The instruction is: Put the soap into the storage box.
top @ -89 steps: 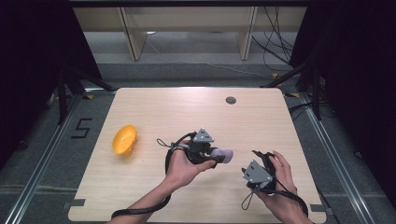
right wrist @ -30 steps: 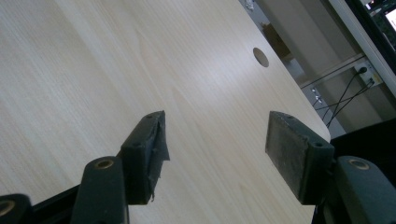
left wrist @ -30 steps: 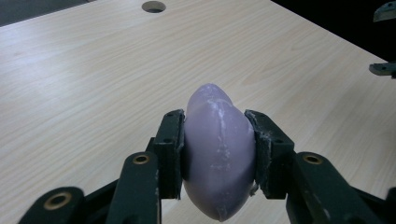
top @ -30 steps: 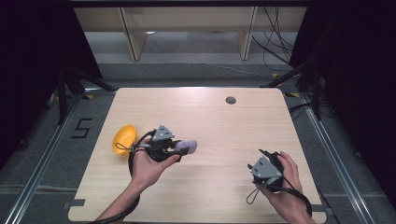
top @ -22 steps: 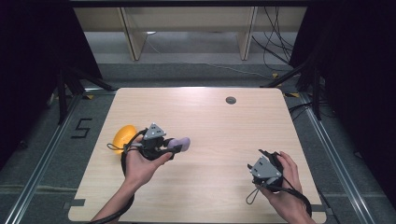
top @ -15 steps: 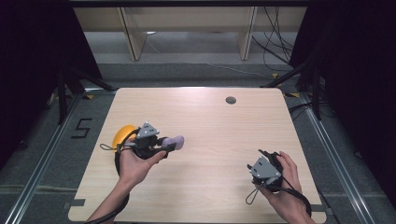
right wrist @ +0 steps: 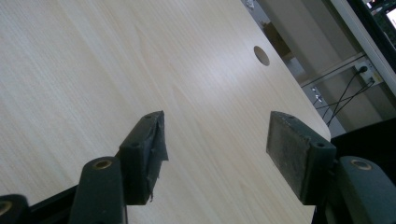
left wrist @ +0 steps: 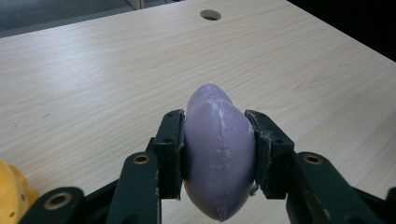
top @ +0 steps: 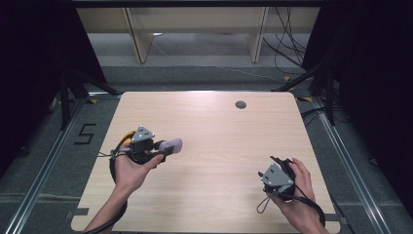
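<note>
left gripper (top: pixel 163 148): fingers pinching purple soap (left wrist: pixel 218 151) by its sides, carried level above table (top: pixel 219 126), beside yellow bowl (left wrist: pixel 11 196), likely its target | right gripper (top: pixel 278 168): near right, fingers spread, just been opening, nothing between

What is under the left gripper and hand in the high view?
A sliver of an orange thing shows by the left gripper, which is clamped on a purple object. Most of the orange thing is covered, so its shape is hidden.

left gripper (top: pixel 168 147): jaws clamped, held level | right gripper (top: pixel 275 165): jaws apart, just been opening, nothing between
</note>
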`<move>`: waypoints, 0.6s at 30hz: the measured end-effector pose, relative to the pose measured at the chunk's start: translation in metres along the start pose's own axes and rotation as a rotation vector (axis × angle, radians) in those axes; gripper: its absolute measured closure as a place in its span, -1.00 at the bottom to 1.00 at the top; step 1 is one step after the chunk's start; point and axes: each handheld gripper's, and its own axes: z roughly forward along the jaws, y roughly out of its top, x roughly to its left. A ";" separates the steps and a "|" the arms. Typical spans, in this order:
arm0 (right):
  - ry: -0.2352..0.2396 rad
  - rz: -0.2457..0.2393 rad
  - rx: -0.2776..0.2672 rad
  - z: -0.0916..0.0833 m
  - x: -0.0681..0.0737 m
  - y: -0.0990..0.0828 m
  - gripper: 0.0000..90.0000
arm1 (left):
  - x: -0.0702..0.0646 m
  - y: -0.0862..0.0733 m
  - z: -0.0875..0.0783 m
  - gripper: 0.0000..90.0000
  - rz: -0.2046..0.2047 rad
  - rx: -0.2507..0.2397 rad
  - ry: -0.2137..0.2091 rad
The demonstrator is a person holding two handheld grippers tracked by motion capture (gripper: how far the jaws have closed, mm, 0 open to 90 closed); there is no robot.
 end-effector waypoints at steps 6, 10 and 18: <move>-0.006 0.000 0.001 0.001 0.000 0.000 -0.16 | 0.009 -0.001 -0.005 0.31 -0.028 -0.022 0.030; -0.005 -0.001 0.004 0.001 0.000 0.000 -0.16 | 0.014 -0.001 -0.008 0.31 -0.051 -0.036 0.047; -0.003 0.000 0.002 0.001 0.000 0.000 -0.16 | 0.026 -0.002 -0.015 0.31 -0.080 -0.053 0.090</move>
